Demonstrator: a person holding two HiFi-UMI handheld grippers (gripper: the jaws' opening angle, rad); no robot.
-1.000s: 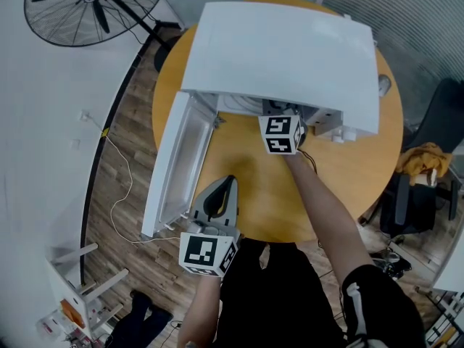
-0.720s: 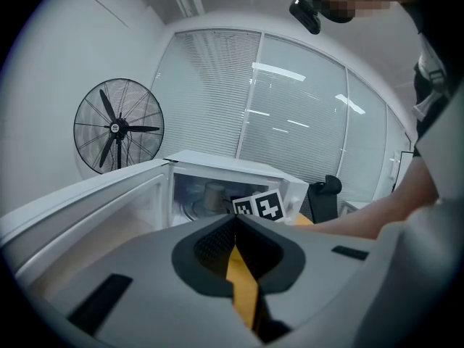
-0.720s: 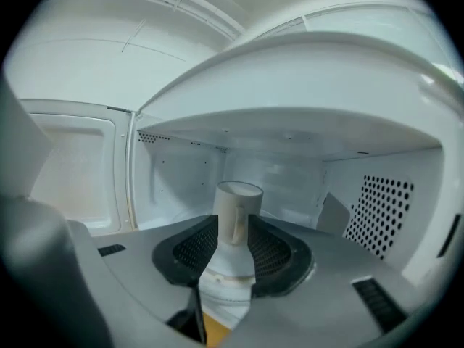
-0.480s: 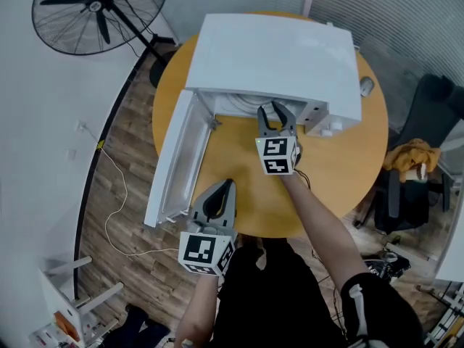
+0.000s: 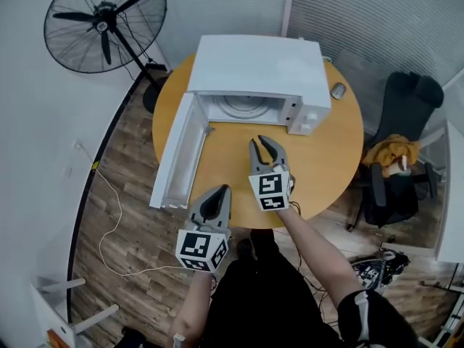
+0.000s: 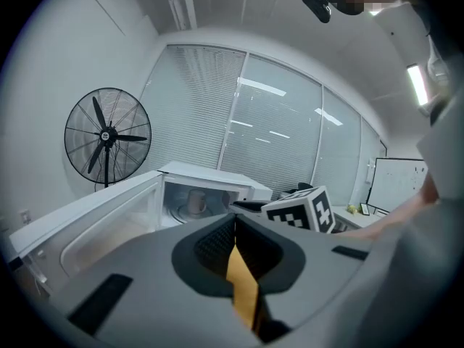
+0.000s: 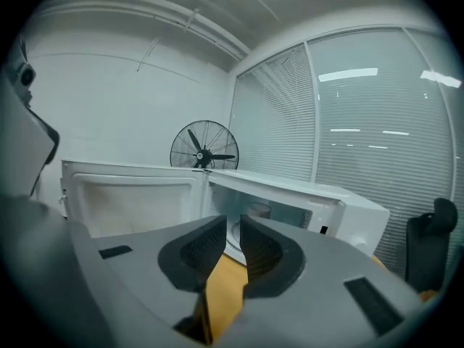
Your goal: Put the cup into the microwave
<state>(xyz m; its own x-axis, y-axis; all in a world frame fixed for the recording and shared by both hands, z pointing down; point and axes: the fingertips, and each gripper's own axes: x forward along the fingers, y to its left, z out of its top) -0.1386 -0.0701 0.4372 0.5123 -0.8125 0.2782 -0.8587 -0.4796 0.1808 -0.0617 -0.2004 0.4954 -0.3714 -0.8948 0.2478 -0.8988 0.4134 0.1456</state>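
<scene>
— Table (image 5: 341, 158) first: what is on it?
— It is round with a yellow top. A white microwave (image 5: 254, 64) sits at its twelve o'clock edge, and the microwave's door (image 5: 177, 151) is swung wide open toward eight o'clock. A standing fan (image 5: 105, 24) is on the floor out at ten o'clock, and a dark chair (image 5: 402, 151) at three.
— And the grippers?
— Both hang over the six o'clock side of the table, well short of the oven. The right gripper (image 5: 264, 151) is further in than the left gripper (image 5: 215, 201).
— Is either one holding anything?
— No. The left gripper's jaws are pressed together with nothing between them. The right gripper's jaws have just been closing. A narrow gap remains, and only the tabletop shows through it.
— So where is the cup?
— The cup (image 7: 259, 211) stands upright inside the microwave's cavity. In the right gripper view it is at about one o'clock from the jaw tips and well beyond them. In the left gripper view it is at about eleven o'clock. Neither pair of jaws touches it.
</scene>
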